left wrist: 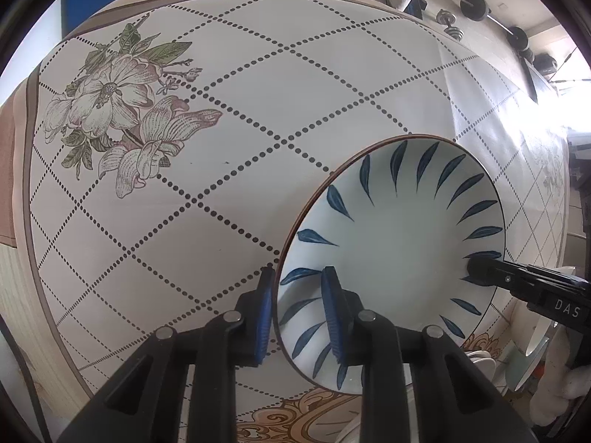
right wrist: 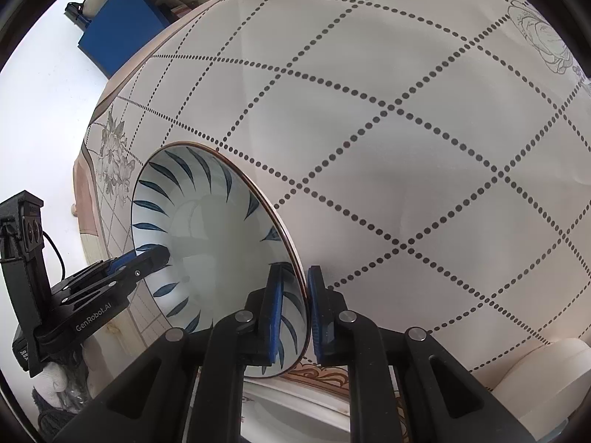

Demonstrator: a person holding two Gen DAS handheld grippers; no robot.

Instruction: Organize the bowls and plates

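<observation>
Over the counter, with its dotted diamond cloth and printed flowers, I have one bowl gripped from two sides. It is white inside with blue leaf strokes fanning round the wall and a thin brown rim. My left claw is closed on the rim nearest its camera: one blue pad sits outside the wall, the other inside, with the rim pinched between them. My right claw is closed the same way on the opposite rim, its pads pressed to either face of the wall. In the left wrist view the right claw reaches in from the right edge, its black finger lying on the bowl's far wall. In the right wrist view the left claw comes in from the lower left. Whether the bowl rests on the cloth or hangs just above it, I cannot tell. More white dishes sit beyond the counter's edge.
</observation>
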